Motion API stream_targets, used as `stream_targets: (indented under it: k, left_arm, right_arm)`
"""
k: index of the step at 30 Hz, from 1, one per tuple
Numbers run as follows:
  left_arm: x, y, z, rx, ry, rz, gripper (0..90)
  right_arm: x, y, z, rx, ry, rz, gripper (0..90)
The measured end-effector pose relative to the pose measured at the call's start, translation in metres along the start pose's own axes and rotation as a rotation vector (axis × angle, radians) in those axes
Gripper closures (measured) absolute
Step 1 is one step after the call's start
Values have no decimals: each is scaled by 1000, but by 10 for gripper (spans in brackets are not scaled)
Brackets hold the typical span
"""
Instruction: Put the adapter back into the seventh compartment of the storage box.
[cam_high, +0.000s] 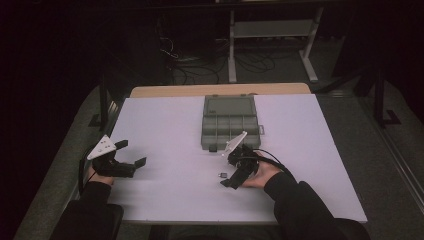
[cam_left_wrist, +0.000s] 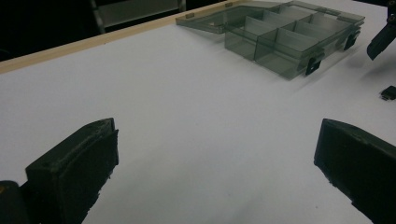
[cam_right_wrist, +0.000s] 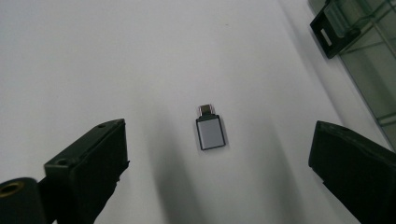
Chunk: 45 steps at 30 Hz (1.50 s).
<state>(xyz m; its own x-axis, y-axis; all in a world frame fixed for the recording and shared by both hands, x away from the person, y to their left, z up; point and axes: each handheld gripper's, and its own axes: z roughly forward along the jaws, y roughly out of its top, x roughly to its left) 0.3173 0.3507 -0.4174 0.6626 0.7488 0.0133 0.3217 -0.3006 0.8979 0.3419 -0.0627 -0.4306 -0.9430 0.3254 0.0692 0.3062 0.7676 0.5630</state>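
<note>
Right claw (cam_right_wrist: 219, 154) stands open above the table (cam_high: 165, 120), jaws spread wide with nothing pressed between them. A small grey adapter (cam_right_wrist: 211, 130) lies flat on the table directly below, between the two jaws and untouched by either. Its metal plug end points away from the claw.

Relative to the adapter, the compartment box (cam_high: 230, 121) sits just beyond it, lid thrown back and compartments exposed. One black latch (cam_right_wrist: 332, 29) of the box shows at the upper right corner of the right gripper view. In the high view the adapter (cam_high: 222, 174) lies just in front of the box's near edge.

Left claw (cam_high: 131, 153) is also open and holds nothing; it hovers well to the left of the adapter, resting low over bare table.
</note>
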Motion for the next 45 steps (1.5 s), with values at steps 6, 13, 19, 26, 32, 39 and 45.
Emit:
stream_targets:
  k: [6, 13, 19, 26, 32, 39, 45]
  left_arm:
    - [0, 0, 0, 0, -1, 1, 0]
    - [0, 0, 0, 0, -1, 1, 0]
    - [0, 0, 0, 0, -1, 0, 0]
    - [0, 0, 0, 0, -1, 0, 0]
    - [0, 0, 0, -1, -1, 0, 0]
    - [0, 0, 0, -1, -1, 1, 0]
    - [0, 0, 0, -2, -1, 1, 0]
  right_arm:
    - [1, 3, 2, 13, 22, -25, 152]
    - [0, 5, 5, 30, 53, -52, 301]
    - [-2, 8, 7, 41, 70, -58, 422]
    - [-3, 10, 10, 45, 72, -71, 571]
    - [-3, 10, 12, 57, 65, -84, 671]
    - [-1, 10, 12, 63, 44, -94, 740]
    - [-2, 10, 12, 63, 49, -85, 746]
